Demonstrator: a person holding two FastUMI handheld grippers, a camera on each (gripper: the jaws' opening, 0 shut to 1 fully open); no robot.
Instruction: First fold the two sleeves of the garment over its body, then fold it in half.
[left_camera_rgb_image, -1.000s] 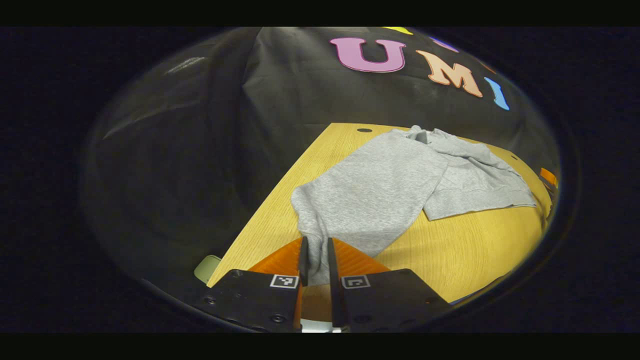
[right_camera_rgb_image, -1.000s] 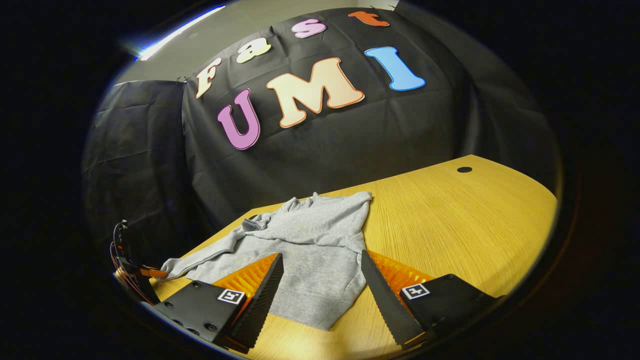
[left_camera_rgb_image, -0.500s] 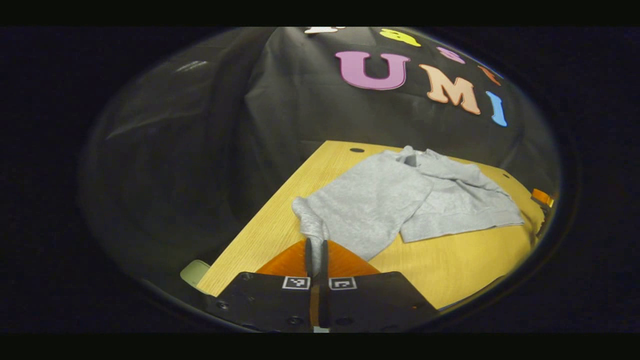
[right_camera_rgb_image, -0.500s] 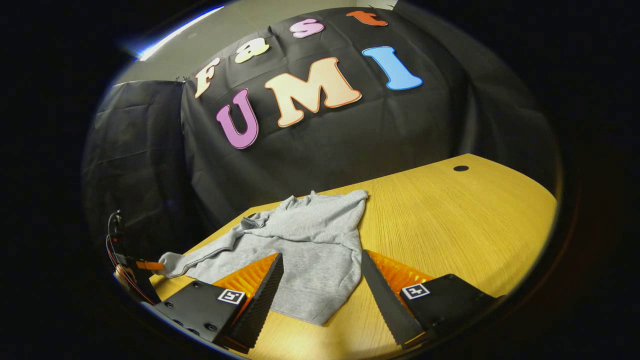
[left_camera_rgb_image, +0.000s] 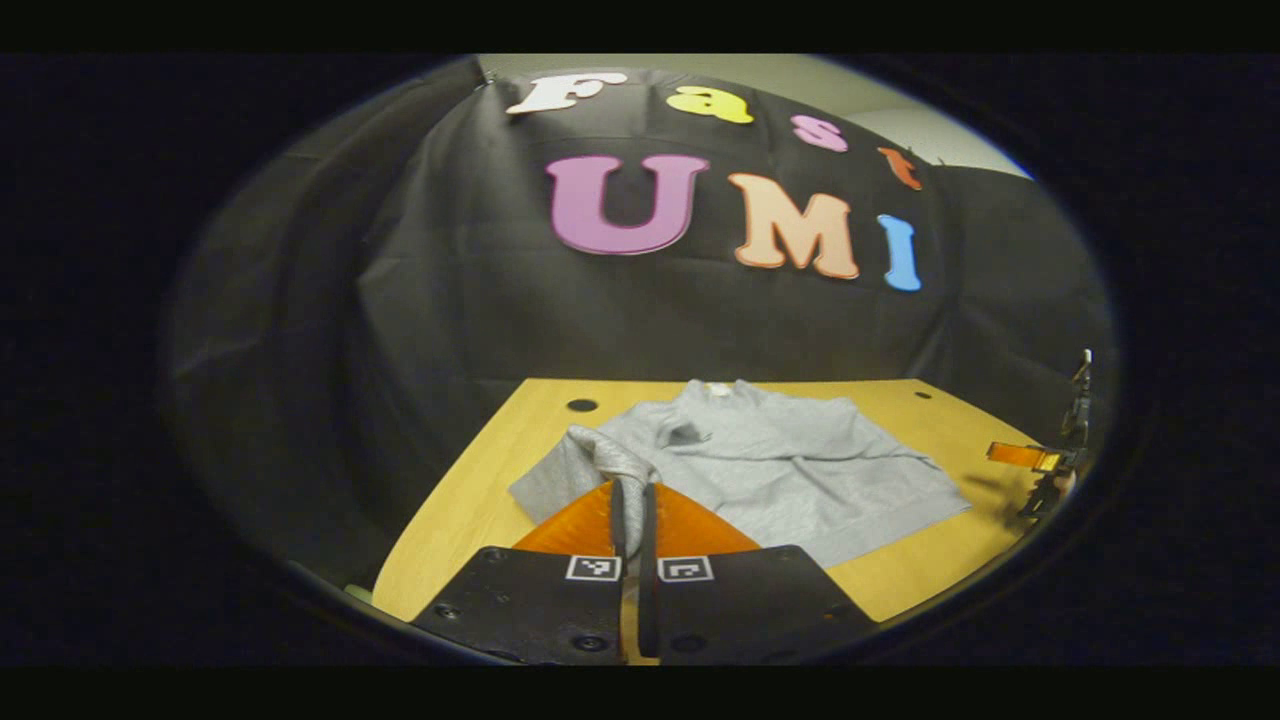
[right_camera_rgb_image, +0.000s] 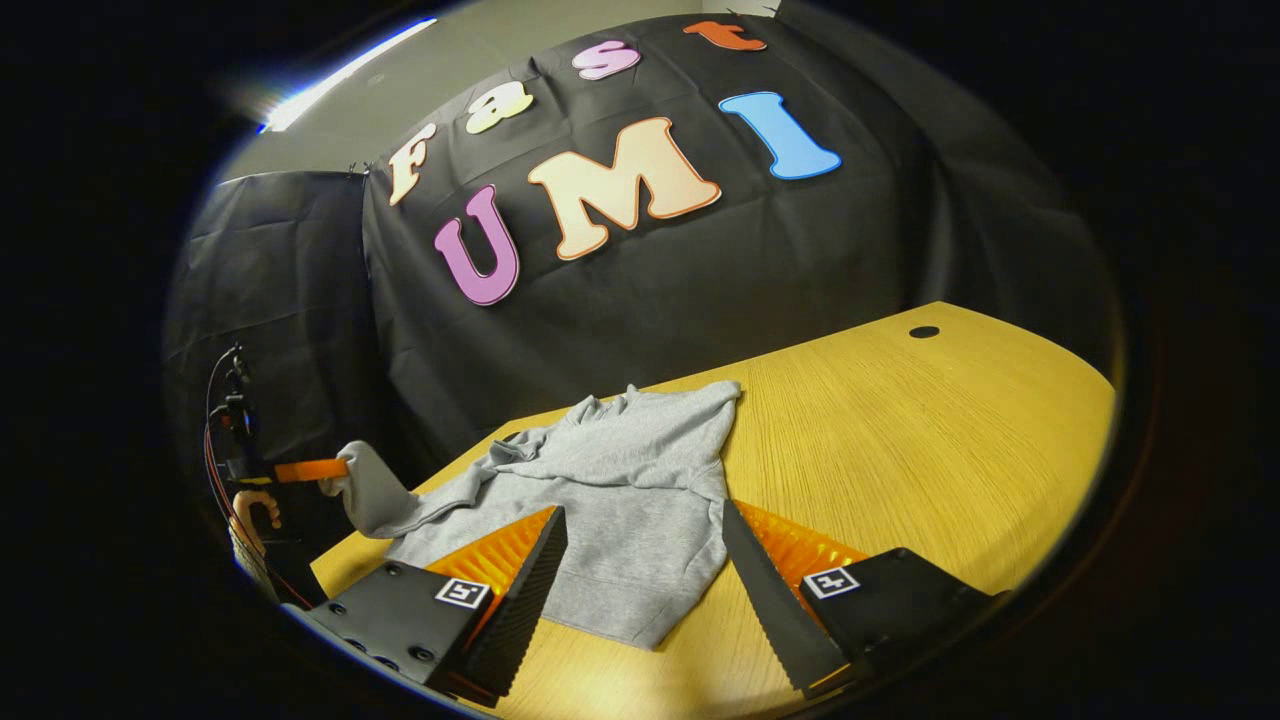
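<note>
A yellow wooden counter (right_camera_rgb_image: 900, 430) stood in front of a black cloth wall (right_camera_rgb_image: 750, 250). The counter had a small round hole (right_camera_rgb_image: 924, 331) near its far edge.

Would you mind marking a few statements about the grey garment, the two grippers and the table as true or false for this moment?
1. The left gripper is shut on a sleeve of the grey garment. True.
2. The right gripper is clamped on the garment's hem. False: its fingers stand wide apart, gripping nothing, with the garment's body between them in the right gripper view.
3. The held sleeve is raised off the wooden table. True: in the right gripper view its end hangs from the left gripper above the table's edge.
4. The garment is already folded in half. False: its body lies spread flat.
5. The garment is dark blue. False: it is light grey.
</note>
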